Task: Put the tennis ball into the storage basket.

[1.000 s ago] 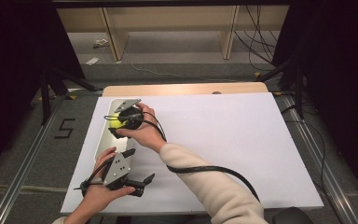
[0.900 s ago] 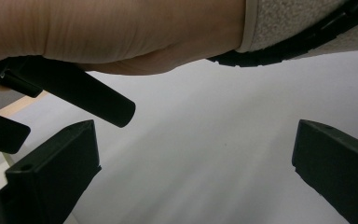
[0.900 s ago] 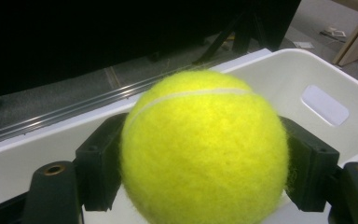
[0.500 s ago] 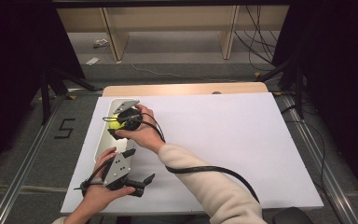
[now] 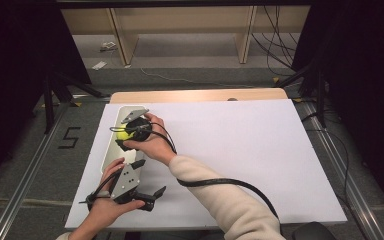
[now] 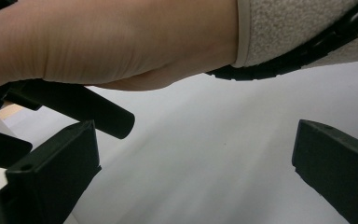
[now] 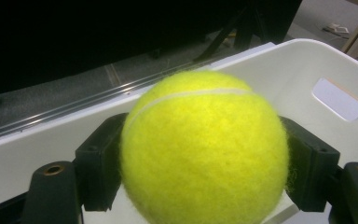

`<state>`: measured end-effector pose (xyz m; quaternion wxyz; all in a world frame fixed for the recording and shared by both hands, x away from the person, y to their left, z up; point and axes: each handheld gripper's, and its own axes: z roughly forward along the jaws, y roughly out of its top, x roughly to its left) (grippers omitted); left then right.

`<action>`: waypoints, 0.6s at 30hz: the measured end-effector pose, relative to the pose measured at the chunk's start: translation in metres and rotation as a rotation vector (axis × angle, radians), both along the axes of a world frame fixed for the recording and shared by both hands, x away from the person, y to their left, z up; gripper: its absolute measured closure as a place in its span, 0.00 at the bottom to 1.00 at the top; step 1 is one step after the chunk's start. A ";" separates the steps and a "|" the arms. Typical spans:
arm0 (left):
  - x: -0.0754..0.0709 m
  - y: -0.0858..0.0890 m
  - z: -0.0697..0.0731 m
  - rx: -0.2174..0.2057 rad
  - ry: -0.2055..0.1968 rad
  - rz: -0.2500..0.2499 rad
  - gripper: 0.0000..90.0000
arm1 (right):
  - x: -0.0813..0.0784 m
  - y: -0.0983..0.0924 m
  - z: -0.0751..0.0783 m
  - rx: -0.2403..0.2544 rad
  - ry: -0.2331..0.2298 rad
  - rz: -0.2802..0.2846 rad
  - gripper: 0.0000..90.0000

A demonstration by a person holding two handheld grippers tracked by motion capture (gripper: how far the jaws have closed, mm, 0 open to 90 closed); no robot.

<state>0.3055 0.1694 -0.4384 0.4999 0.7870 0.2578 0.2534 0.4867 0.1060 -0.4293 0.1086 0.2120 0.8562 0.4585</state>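
Note:
A yellow tennis ball [image 5: 123, 134] sits between the pads of my right gripper [image 5: 125, 137], which is shut on it, just above a white bin [image 5: 110, 156] at the table's left side. In the right gripper view the tennis ball [image 7: 200, 149] is pressed from both sides by the black pads [image 7: 99, 163], with the bin's inner wall [image 7: 284, 70] behind it. My left gripper [image 5: 150, 177] rests low near the front left edge, its jaws wide apart. In the left gripper view nothing lies between the left gripper [image 6: 193, 179] jaws.
A white sheet [image 5: 240, 150] covers the table, its wooden far edge [image 5: 200, 95] showing beyond. The right forearm [image 6: 112, 42] with its sleeve and black cable [image 6: 279, 67] passes just above the left gripper. Dark floor and rails flank the table.

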 end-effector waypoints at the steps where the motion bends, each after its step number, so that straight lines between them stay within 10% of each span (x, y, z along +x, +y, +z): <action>1: 0.000 0.000 0.000 0.000 0.000 0.000 0.00 | 0.000 0.000 0.000 -0.001 0.000 -0.001 0.29; 18: 0.000 0.000 0.000 -0.002 0.000 -0.004 0.00 | 0.000 0.007 0.000 0.000 -0.012 -0.002 0.29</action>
